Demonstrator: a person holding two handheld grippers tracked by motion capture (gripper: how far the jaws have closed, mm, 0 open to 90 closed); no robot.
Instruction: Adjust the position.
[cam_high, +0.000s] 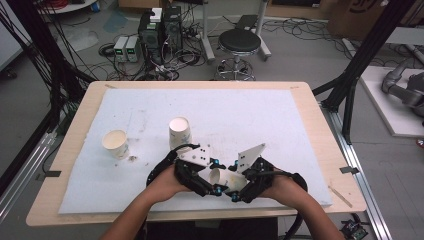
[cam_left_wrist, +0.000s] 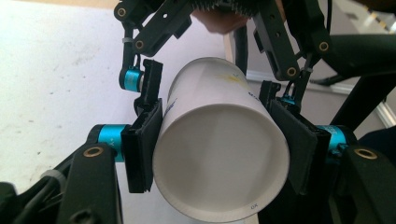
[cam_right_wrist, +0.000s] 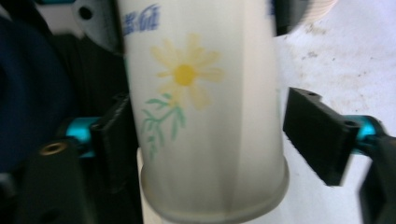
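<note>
A person holds a paper cup (cam_high: 221, 178) up between two grippers, near the front edge of the counter (cam_high: 310, 115). It looks like a hand-over from one gripper to the other.

The left gripper (cam_left_wrist: 219, 144) has its jaws squeezed tight on the cup, one pad on each side near the bottom. The cup lies on its side, its flat bottom facing that gripper's camera. That grip keeps the cup from falling.

The right gripper (cam_right_wrist: 205, 140) has let go. Its jaws stand wide, and the cup with the yellow flower is between them, but one pad (cam_right_wrist: 322, 135) is clearly off the cup. So the left gripper alone carries it now.

Two more cups wait on the white mat (cam_high: 280, 115): one cup turned upside down (cam_high: 179, 132) and one open cup (cam_high: 115, 143) farther left, well apart from the grippers.
</note>
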